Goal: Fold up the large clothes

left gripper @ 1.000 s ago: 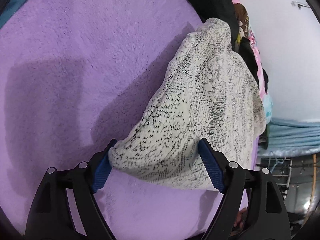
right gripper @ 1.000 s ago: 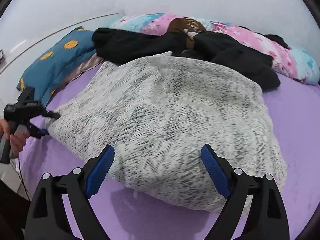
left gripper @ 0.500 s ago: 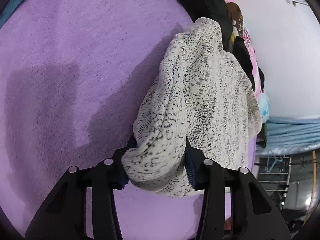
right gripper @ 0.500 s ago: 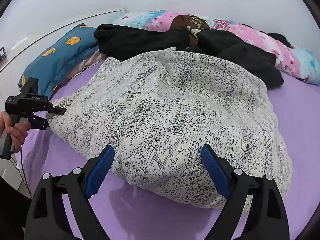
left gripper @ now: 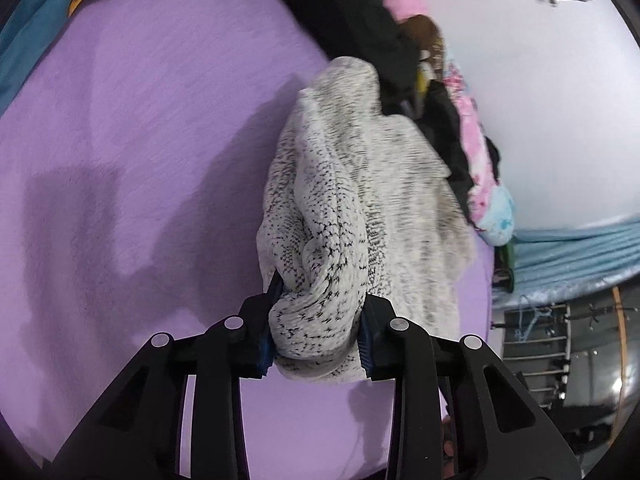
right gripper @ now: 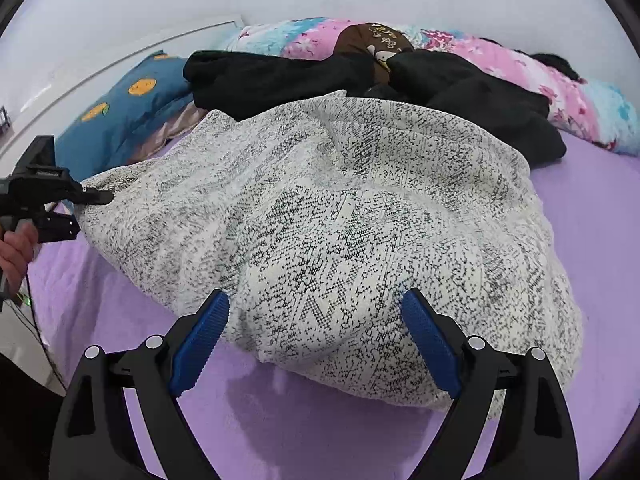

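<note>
A large white knit sweater with black speckles (right gripper: 320,216) lies spread on a purple bedsheet (right gripper: 304,432). My left gripper (left gripper: 316,332) is shut on a bunched edge of the sweater (left gripper: 320,272) and holds it just above the sheet. It also shows at the left of the right wrist view (right gripper: 86,210), clamped on the sweater's left end. My right gripper (right gripper: 316,336) is open, its blue pads on either side of the sweater's near edge.
Black clothes (right gripper: 288,80) lie behind the sweater. A pink floral quilt (right gripper: 520,72) runs along the wall. A blue pillow with orange spots (right gripper: 128,108) is at the back left. The purple sheet (left gripper: 140,160) lies bare left of the sweater.
My left gripper has closed on the sweater's edge, bunching it between the pads, and lifted it a little. My right gripper has stayed open and moved closer to the near edge.
</note>
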{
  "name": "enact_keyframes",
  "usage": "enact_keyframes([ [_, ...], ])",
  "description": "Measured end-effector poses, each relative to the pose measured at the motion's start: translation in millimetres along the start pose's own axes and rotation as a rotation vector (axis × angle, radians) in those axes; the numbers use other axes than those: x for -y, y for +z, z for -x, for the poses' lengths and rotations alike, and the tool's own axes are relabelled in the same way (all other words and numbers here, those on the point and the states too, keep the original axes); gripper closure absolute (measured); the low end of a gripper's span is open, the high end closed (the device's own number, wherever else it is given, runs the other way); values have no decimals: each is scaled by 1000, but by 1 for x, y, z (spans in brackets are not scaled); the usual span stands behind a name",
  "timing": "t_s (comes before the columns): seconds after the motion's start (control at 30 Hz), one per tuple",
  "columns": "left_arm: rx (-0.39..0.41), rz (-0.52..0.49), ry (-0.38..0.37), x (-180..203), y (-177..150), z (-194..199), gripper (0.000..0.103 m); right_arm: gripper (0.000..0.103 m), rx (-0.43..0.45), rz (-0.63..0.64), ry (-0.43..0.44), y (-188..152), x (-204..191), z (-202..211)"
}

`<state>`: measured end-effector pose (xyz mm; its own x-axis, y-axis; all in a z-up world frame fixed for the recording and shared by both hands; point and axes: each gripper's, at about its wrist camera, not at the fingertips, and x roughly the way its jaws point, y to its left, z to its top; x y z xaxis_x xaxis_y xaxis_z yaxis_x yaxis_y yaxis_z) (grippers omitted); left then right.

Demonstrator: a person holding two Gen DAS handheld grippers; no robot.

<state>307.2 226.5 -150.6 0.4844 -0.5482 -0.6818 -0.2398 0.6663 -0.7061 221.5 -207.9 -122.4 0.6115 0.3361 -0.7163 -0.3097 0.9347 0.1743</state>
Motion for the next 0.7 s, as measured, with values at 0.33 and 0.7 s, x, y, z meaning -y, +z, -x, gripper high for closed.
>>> enact_keyframes([
  [0.33,75,-186,78,60,-25,19,74,13,20,-82,74,51,-4,72],
  [0.7,200,-463,300,138,-63,8,74,12,-112,-1,104,155,-73,120],
])
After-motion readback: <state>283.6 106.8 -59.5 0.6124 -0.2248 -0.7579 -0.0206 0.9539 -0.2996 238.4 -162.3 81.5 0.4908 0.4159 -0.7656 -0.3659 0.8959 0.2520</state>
